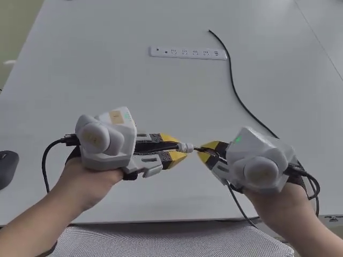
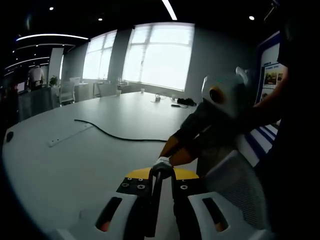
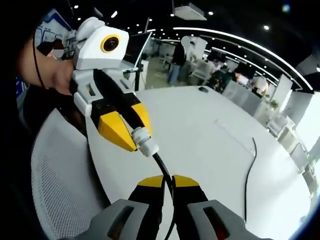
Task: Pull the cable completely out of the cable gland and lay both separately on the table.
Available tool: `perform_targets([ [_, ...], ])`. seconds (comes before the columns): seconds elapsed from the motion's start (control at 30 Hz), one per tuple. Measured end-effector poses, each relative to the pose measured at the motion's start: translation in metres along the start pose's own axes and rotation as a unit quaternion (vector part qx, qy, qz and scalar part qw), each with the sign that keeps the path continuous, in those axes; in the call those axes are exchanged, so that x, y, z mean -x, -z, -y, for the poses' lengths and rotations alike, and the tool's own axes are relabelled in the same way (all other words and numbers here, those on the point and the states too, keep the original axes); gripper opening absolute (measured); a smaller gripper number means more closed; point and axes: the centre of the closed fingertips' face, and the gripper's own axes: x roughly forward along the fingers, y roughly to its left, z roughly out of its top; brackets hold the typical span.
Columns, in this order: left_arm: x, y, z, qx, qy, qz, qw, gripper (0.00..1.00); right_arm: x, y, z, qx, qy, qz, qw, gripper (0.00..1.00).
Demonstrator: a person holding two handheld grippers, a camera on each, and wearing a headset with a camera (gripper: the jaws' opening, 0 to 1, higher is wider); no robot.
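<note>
Left claw [image 1: 179, 150] is clamped on the small white plastic cable gland [image 1: 185, 146], whose nose pokes past the claw's yellow tips. Right claw [image 1: 206, 151] is pinched tight on the thin black cable [image 3: 163, 169], just beyond the gland. A short run of cable spans the two claws. Cable not yet out of the gland. Both are held above the white bench [image 1: 161, 91].
</note>
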Motion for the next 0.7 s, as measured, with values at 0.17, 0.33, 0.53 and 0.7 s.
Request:
perform_targets([
  [0.17,-0.001,0.0,-0.002,0.001,0.0,0.0,1.0,0.15,-0.002,0.01,0.005,-0.038,0.0,-0.007,0.9993,0.0],
  [0.33,-0.001,0.0,-0.003,0.001,0.0,0.001,1.0,0.15,-0.004,0.016,0.009,-0.087,-0.003,-0.007,0.9962,0.0],
  [0.53,-0.001,-0.001,-0.004,0.001,-0.001,0.001,1.0,0.15,-0.006,0.023,0.012,-0.117,-0.001,-0.016,0.993,0.0],
  [0.7,0.0,-0.002,-0.005,0.0,-0.002,0.001,1.0,0.15,-0.005,0.034,0.015,-0.148,0.001,-0.023,0.9888,0.0],
])
